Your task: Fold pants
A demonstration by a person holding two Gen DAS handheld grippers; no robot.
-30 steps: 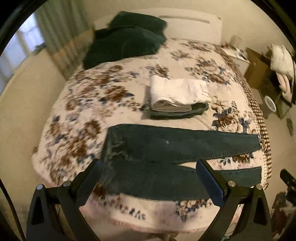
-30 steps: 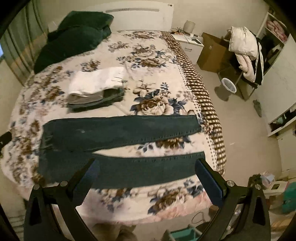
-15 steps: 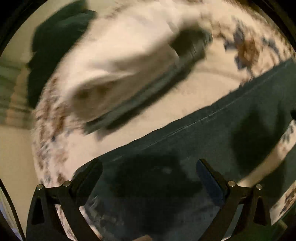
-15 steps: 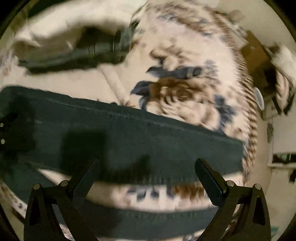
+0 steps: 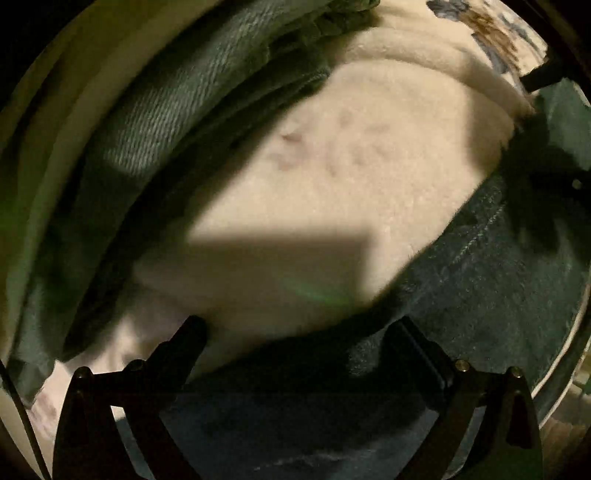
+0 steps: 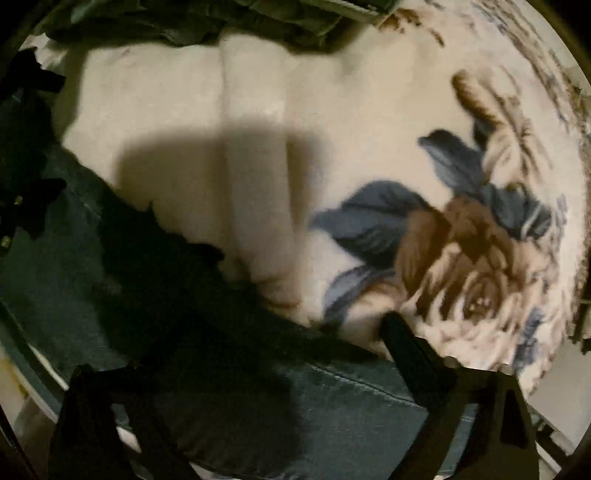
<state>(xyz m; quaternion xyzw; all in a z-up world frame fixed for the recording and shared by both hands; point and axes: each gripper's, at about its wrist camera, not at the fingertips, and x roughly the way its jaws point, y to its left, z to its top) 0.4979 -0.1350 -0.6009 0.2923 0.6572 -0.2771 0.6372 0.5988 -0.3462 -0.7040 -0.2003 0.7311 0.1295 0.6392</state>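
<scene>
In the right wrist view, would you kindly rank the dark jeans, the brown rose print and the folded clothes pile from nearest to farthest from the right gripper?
1. dark jeans: between the open fingers of the right gripper.
2. brown rose print: just beyond the right finger.
3. folded clothes pile: top edge, across the bedspread.

Pants (image 5: 491, 295) dark teal-blue denim, paler stitch line along seam; same dark blue-green in right wrist view (image 6: 332, 406). Bedspread (image 5: 332, 192) plain cream at near centre, brown and blue flower print far right. Right view: bedspread (image 6: 177, 110) cream, big brown rose with slate-blue leaves at right. Folded clothes (image 5: 155, 122) far left, grey-green twill weave. Gripper fingers (image 5: 181, 350) black.
</scene>
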